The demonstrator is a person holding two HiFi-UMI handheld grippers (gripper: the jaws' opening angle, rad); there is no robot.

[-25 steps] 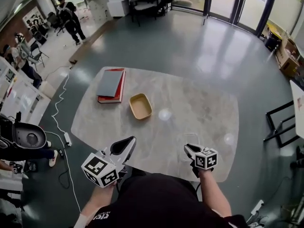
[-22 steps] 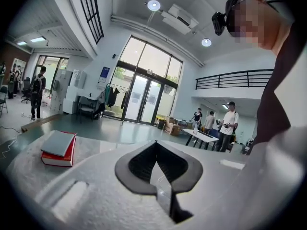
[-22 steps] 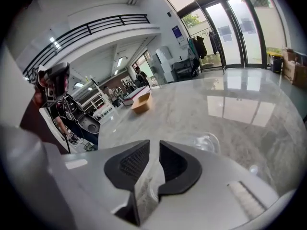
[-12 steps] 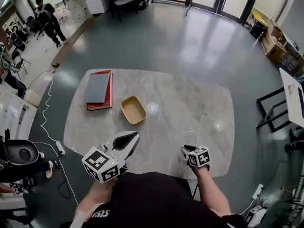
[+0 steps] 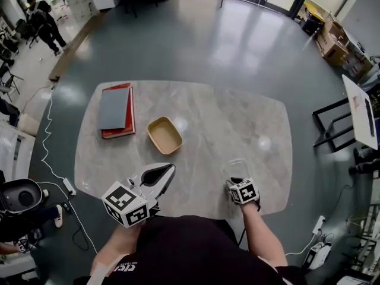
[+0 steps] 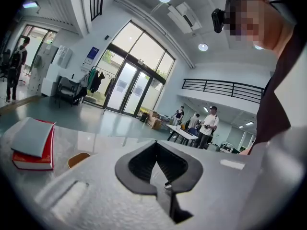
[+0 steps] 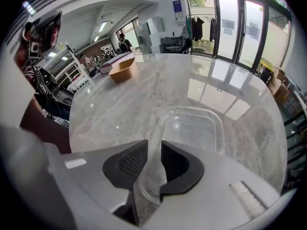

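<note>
1 clear, seemingly empty tub (image 7: 193,127), rim pinched by right tool (image 7: 153,148); left tool (image 6: 157,150) closed.

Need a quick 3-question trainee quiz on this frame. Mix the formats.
1. True or false: the right hand-held gripper is shut on the rim of the clear rectangular plastic container.
2. What lies on the red hardcover book? A) grey flat book B) white cable C) clear lid
3. Which hand-held gripper is nearer the tan rounded shallow tray?
Key: 1 true; 2 A; 3 the left hand-held gripper.
</note>
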